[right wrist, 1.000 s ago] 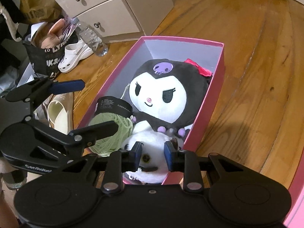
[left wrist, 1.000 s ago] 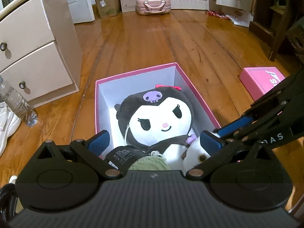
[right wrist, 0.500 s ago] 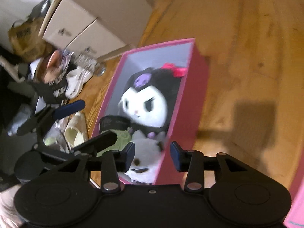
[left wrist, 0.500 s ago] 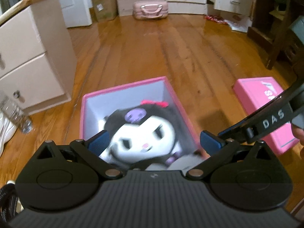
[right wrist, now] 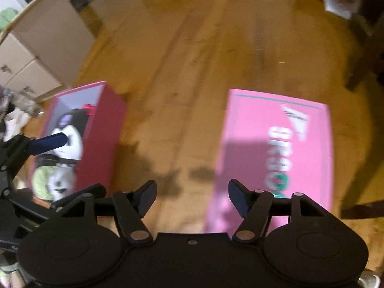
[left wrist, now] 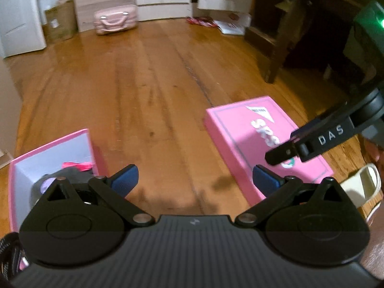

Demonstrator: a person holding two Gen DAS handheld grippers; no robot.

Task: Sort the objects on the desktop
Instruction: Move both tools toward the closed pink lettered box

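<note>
- Evidently both tools are empty: the left tool (left wrist: 194, 180) has its fingers spread wide over bare floor, and the right tool (right wrist: 189, 198) is likewise spread, holding nothing.
- Flat on the wooden floor (left wrist: 148, 91), to the right and well apart from the open box (right wrist: 112, 129), lies the pink lid (right wrist: 276, 144), printed face up.
- I judge the lid light and stiff but thin-walled cardboard with a smooth, rather slippery face; it is best pinched at a rim on a long edge, ideally one tool per side, since it may flex or twist from a single corner.
- Inside the box, the black-and-white plush (right wrist: 69, 132) and the green yarn ball (right wrist: 42, 178) look soft and compressible, so they should give under the lid.
- Only the right wrist view shows the box's contents and outer wall clearly; the left wrist view shows just its far corner (left wrist: 48, 153), but adds the right tool's arm (left wrist: 324, 141) hanging over the lid (left wrist: 259, 139).
</note>
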